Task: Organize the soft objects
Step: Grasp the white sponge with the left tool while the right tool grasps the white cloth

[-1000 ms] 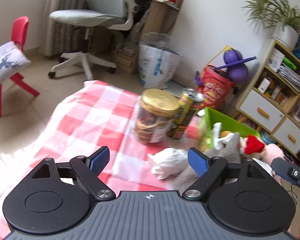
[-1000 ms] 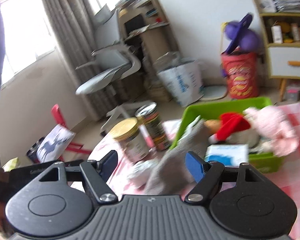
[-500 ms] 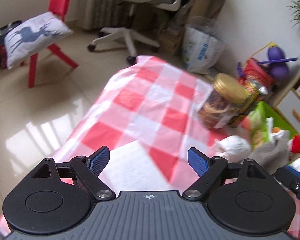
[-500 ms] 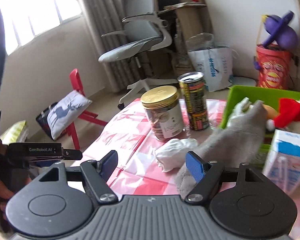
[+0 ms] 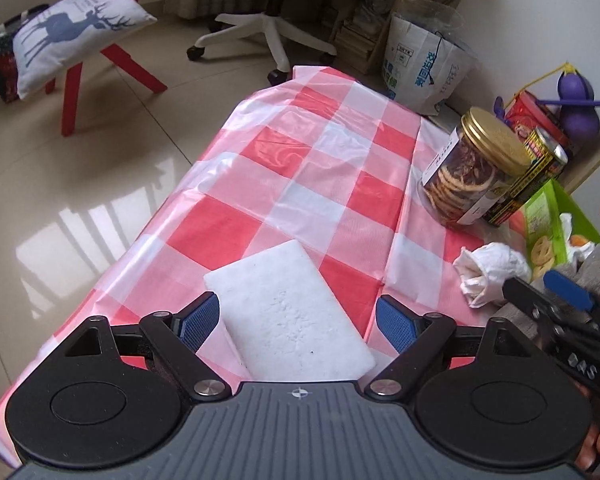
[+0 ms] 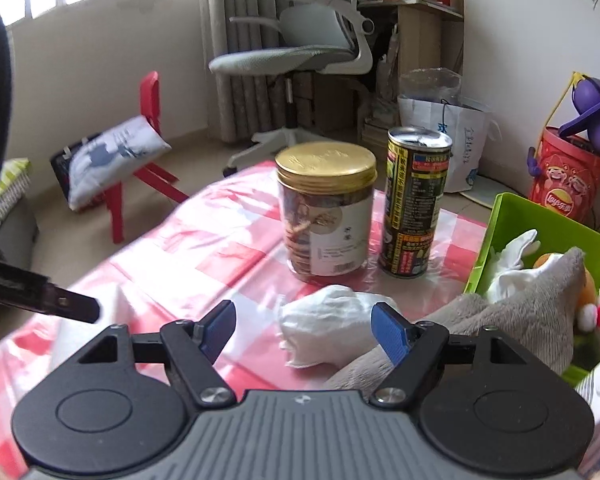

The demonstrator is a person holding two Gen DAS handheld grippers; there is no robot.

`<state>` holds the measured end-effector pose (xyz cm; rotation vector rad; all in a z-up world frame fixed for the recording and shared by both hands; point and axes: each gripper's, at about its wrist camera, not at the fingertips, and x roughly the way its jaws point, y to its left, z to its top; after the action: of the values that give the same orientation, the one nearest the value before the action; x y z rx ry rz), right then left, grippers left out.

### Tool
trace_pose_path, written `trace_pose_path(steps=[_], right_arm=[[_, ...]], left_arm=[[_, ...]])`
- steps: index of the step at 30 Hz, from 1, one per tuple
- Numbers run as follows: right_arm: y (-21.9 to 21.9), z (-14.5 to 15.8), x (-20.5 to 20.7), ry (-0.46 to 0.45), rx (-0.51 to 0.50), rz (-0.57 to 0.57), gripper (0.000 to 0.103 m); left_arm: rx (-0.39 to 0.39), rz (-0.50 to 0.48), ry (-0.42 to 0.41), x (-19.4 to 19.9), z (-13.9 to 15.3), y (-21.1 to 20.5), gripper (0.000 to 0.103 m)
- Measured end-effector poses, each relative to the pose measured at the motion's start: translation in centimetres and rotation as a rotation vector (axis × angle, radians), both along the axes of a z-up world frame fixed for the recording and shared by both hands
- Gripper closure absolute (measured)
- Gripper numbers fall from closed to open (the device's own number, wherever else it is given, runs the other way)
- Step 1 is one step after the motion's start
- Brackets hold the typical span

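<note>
White foam pad (image 5: 290, 312) lies at the counter's (image 5: 300, 168) near edge, straight between the left gripper's (image 5: 298, 322) wide-open, empty jaws; right gripper (image 6: 304, 330) open over the crumpled cloth (image 6: 332, 328).

A clear jar with a gold lid (image 6: 326, 210) stands upright on the red-and-white checked tablecloth (image 5: 300, 168), just beside a tall black-and-yellow can (image 6: 414, 204). On the tiled floor beyond, a red chair (image 5: 112, 56) carries a white cushion printed with a blue deer (image 5: 70, 32), near a grey office chair (image 6: 300, 52). By the wall stand a white plastic bag (image 5: 420, 68) and a red tub (image 6: 566, 182), seemingly with a purple toy (image 6: 596, 98) on top.
</note>
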<state>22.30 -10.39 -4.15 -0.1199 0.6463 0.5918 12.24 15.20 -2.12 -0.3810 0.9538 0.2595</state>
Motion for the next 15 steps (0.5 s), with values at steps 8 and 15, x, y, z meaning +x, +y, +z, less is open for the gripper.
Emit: trace_pose_path(steps=[8,15], right_arm=[[0.9,-1.8,2.0,0.004,-0.067,-0.013,0.053],[1.7,-2.6,3.1,0.000,-0.078,-0.049,0.053]], left_arm=[[0.061,-0.025,0.044,0.7,-1.2,-0.8,0.018],[0.075,-0.026,0.050,1.0,-1.2,-1.3,0.015]])
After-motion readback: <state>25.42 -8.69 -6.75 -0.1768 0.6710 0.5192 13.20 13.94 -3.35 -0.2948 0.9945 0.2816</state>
